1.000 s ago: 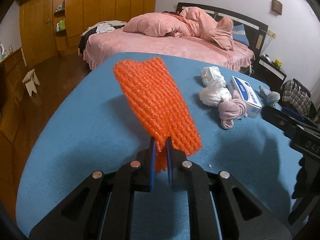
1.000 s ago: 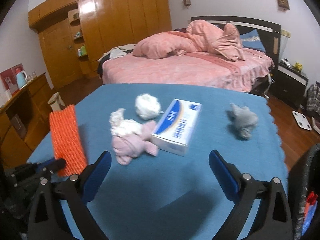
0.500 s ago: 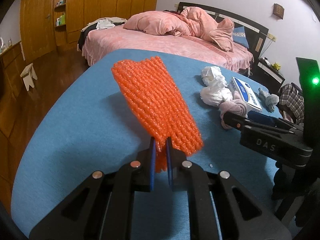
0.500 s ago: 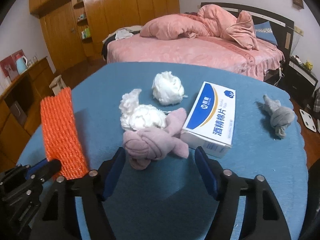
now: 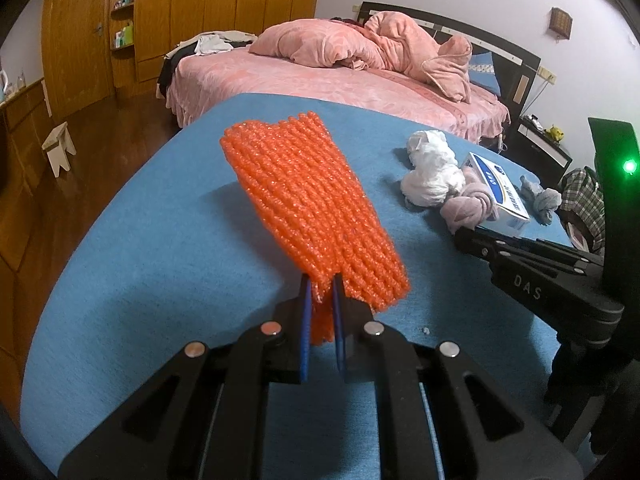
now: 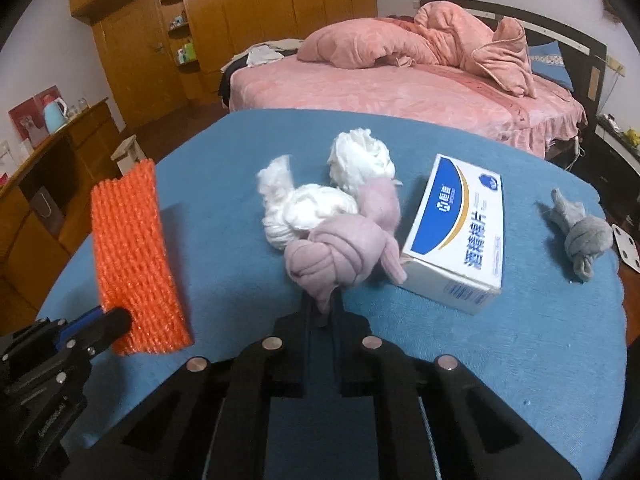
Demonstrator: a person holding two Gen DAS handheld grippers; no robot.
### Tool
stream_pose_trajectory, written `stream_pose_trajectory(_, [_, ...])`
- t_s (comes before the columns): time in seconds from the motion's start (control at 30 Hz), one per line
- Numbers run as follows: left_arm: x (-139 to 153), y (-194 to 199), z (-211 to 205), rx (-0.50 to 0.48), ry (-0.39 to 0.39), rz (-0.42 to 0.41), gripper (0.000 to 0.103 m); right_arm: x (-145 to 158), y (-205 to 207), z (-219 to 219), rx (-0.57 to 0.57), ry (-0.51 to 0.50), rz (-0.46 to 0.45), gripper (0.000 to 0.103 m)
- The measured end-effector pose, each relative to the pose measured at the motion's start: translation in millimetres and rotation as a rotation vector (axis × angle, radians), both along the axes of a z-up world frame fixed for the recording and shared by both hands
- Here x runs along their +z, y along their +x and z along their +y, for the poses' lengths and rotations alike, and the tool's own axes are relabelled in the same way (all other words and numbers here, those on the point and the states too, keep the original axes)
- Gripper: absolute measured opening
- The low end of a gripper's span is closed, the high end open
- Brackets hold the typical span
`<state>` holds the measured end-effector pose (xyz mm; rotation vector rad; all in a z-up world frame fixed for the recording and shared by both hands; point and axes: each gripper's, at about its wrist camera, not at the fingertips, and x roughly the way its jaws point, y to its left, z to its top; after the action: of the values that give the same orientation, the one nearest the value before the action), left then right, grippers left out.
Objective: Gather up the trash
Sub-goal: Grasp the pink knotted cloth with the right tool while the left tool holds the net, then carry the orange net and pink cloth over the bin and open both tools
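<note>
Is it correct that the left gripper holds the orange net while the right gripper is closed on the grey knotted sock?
Not quite. The right gripper is closed on the pink knotted sock, as the right wrist view shows; the grey knotted sock lies untouched beyond the box. The left gripper does hold the orange net.

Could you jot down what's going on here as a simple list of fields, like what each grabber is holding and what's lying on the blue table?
left gripper: shut on orange foam mesh sleeve
right gripper: shut on knotted pink cloth bundle
surface: blue-covered table
beside bundle: white crumpled wads, blue-and-white cardboard box
apart, far right: knotted grey cloth
</note>
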<state>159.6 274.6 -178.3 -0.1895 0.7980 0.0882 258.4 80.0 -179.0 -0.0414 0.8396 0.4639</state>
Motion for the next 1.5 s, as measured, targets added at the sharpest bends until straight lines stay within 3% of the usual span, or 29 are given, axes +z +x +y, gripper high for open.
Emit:
stream_pose_trajectory(0.07, [0,0,0,0.001,0.002,0.001,0.009,1,-2,-1,0.002,0.004,0.000,0.009])
stream_pose_trajectory(0.17, [0,1,2,0.003,-0.001,-0.001,0.009,5,-6,-4,0.003,0.016,-0.003,0.018])
stream_pose_trajectory(0.23, [0,1,2,0.008,-0.003,-0.005,0.009,8,-7,-6,-0.015,0.017,-0.017,0.043])
stream_pose_trajectory(0.37, [4,0,5,0.007,-0.002,-0.022,0.009,9,1,-4,-0.025,0.009,-0.020,0.051])
stream_pose_trajectory(0.5, [5,8,10,0.015,0.000,-0.021,0.009,8,9,0,-0.021,-0.001,-0.021,0.067])
stream_pose_trajectory(0.6, [1,12,11,0.012,-0.003,-0.002,0.009,3,16,2,-0.020,-0.001,0.004,0.064])
stream_pose_trajectory(0.63, [0,12,11,0.012,-0.003,-0.001,0.009,1,18,1,-0.021,0.001,0.014,0.046])
stream_pose_trajectory(0.73, [-1,12,12,0.012,0.002,0.003,0.009,0,19,-1,-0.028,0.010,0.012,0.037])
stream_pose_trajectory(1.0, [-4,13,13,0.023,0.001,0.019,0.009,7,-1,-10,0.002,0.038,-0.006,0.035])
stream_pose_trajectory(1.33, [-4,14,6,0.012,0.047,0.029,0.009,0,-26,-38,0.002,0.029,0.045,0.035])
stream_pose_trajectory(1.5, [-2,12,4,0.009,0.062,0.021,0.009,11,-39,-64,-0.053,0.072,0.017,0.035])
